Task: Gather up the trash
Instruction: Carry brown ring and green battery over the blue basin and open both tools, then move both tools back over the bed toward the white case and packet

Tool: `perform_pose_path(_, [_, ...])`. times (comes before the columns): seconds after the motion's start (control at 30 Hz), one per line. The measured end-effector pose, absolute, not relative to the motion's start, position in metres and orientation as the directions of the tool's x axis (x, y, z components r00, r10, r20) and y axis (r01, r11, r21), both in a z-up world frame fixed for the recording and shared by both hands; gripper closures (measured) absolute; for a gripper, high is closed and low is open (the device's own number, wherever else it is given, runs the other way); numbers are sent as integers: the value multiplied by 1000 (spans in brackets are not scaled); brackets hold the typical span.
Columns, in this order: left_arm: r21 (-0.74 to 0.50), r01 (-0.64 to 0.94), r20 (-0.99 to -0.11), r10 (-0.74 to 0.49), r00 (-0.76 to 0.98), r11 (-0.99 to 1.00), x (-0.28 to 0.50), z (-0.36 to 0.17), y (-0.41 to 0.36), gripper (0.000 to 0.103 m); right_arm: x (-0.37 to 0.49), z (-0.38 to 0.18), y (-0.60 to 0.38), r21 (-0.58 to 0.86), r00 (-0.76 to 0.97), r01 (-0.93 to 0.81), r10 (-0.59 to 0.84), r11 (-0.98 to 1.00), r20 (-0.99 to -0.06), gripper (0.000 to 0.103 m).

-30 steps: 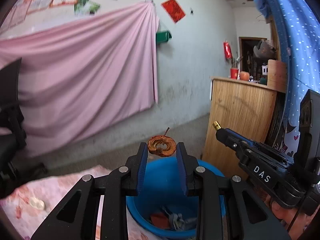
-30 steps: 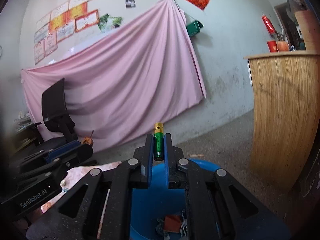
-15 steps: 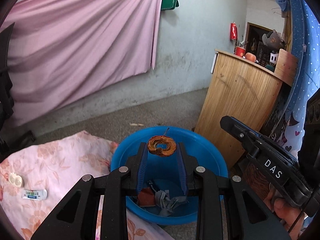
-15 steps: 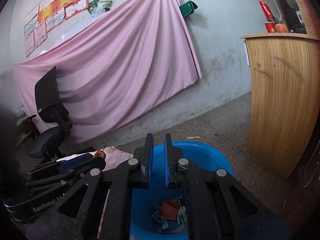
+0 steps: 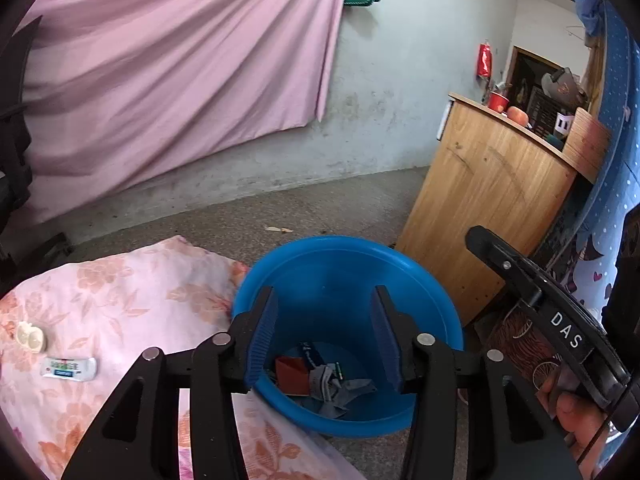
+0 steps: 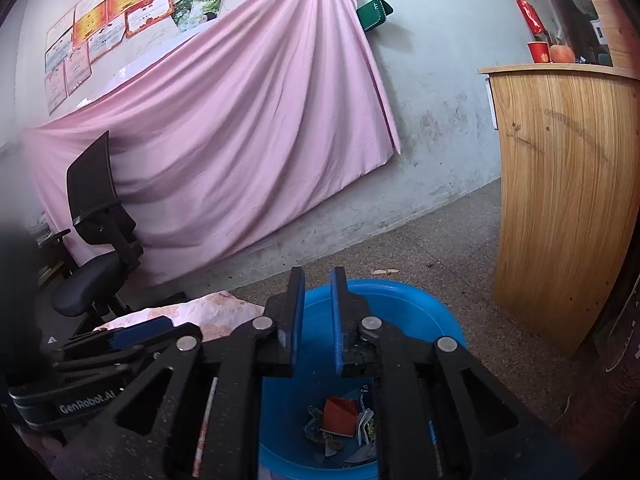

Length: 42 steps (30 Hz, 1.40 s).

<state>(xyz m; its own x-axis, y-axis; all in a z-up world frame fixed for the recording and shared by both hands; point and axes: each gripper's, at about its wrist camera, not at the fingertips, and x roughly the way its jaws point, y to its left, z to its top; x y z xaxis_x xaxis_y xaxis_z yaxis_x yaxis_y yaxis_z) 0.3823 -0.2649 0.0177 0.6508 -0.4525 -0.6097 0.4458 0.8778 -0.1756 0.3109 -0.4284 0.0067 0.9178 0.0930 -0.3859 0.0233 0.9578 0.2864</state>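
Apple core gone; left gripper spread empty over blue bucket.

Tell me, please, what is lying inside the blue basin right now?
Inside the blue basin lie a red folded wrapper, crumpled grey scraps and a small printed packet. The left gripper fingers cover part of the bottom.

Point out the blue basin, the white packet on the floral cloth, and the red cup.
blue basin (image 5: 332, 248), left wrist view, far rim.
white packet (image 5: 69, 369), left wrist view, its printed face.
red cup (image 6: 538, 52), right wrist view, side wall.
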Motion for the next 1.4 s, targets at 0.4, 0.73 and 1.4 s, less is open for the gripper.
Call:
perform_pose_path(0.4, [-229, 336, -496, -406, 768, 914, 364, 46, -187, 16, 308, 28, -397, 277, 952, -26, 108, 960, -287, 13])
perform_pose_path(0.73, [-231, 166, -341, -239, 909, 959, 333, 65, -94, 3, 302, 45, -352, 250, 972, -153, 191, 956, -137, 0])
perform_pose_path(1.4, [-82, -56, -227, 36, 973, 995, 283, 58, 19, 2, 303, 52, -230, 111, 910, -408, 414, 906, -31, 0])
